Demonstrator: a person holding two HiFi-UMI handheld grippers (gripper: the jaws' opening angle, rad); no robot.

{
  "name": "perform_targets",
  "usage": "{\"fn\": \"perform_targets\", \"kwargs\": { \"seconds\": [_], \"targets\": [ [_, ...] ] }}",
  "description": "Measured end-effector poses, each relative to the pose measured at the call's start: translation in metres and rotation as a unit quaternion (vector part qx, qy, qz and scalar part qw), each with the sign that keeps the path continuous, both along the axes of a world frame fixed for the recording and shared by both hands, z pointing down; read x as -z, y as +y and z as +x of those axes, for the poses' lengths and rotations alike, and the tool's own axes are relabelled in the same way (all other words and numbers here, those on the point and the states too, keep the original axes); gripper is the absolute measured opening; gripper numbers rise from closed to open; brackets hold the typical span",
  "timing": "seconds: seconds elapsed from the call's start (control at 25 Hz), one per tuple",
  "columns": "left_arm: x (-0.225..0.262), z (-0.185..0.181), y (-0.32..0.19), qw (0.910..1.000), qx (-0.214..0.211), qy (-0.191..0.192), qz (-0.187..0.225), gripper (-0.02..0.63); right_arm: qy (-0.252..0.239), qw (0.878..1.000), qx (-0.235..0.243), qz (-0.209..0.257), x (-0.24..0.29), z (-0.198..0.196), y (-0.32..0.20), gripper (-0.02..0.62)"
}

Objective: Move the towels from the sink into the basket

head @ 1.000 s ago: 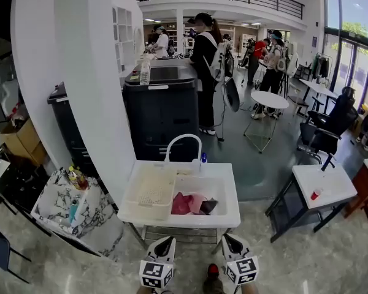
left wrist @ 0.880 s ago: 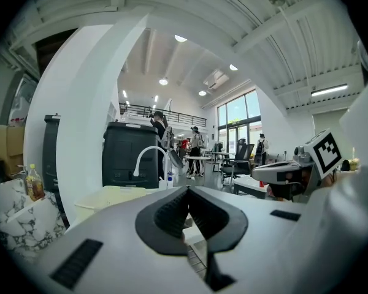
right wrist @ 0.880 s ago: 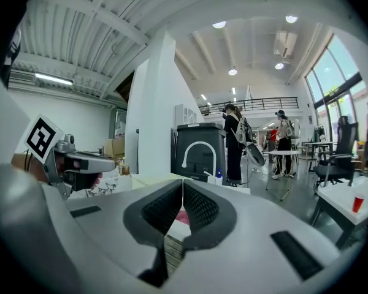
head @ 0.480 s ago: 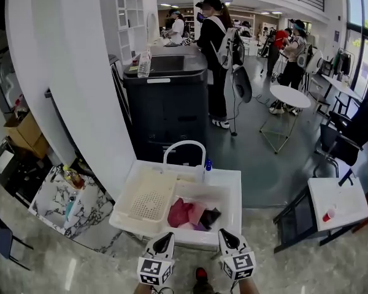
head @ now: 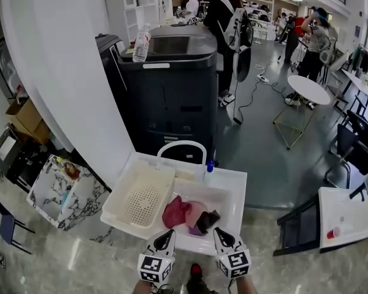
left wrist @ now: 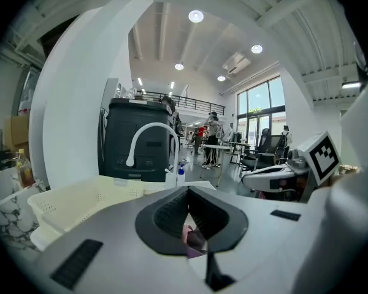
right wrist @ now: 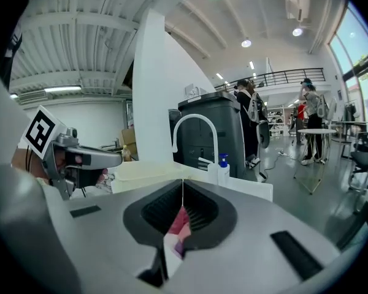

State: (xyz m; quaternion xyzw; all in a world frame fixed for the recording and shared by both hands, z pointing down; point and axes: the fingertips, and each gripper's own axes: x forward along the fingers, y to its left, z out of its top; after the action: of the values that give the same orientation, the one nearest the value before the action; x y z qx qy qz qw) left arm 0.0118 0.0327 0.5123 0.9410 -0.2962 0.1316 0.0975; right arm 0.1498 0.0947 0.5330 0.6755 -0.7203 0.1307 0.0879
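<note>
Evidently the approach is the step in hand: no towel has been lifted yet. At the near edge of the sink (head: 238,192), the left gripper (head: 164,242) and the right gripper (head: 223,240) are held side by side, just short of the rim. Each has its jaws pressed together with nothing caught between them. In both gripper views only a glimpse of cloth is seen beyond the closed tips.

The towels (head: 187,214), a crumpled heap of pink, mauve and dark cloth, are lying in the right basin, toward its near edge. The cream basket (head: 148,168) is set over the left half of the sink, just beside the heap, and appears empty.

For the next move, one gripper's jaws would need to be opened, lowered over the rim and closed on a fold.

At the far edge a white arched faucet (head: 181,144) and a blue-capped bottle (head: 210,166) are seen. Beyond, a large black machine (head: 172,97) stands beside a white pillar (head: 61,72). Farther across the grey floor (head: 264,146), people (head: 224,14) and a round table (head: 311,90) can be made out.
</note>
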Motion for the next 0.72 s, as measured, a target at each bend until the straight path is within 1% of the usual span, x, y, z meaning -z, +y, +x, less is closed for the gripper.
{"fn": "perform_targets", "kwargs": {
  "seconds": [0.12,0.36,0.52,0.72],
  "targets": [
    [-0.007,0.012,-0.010,1.0000,0.001,-0.006,-0.005,0.006,-0.009,1.000,0.013,-0.009,-0.011,0.007,-0.015,0.029],
    [-0.034,0.021,-0.034,0.9994,0.005,-0.027,-0.022,0.006,-0.027,0.999,0.020,-0.029,-0.040,0.012,-0.039,0.029],
    [-0.058,0.035,-0.046,0.9987,-0.011,-0.035,-0.035,0.006,-0.035,0.998,0.019,-0.045,-0.062,0.015,-0.052,0.029],
    [-0.091,0.046,-0.059,0.9960,-0.042,-0.052,-0.060,0.006,-0.060,0.995,-0.003,-0.079,-0.096,0.015,-0.061,0.029]
  ]
}}
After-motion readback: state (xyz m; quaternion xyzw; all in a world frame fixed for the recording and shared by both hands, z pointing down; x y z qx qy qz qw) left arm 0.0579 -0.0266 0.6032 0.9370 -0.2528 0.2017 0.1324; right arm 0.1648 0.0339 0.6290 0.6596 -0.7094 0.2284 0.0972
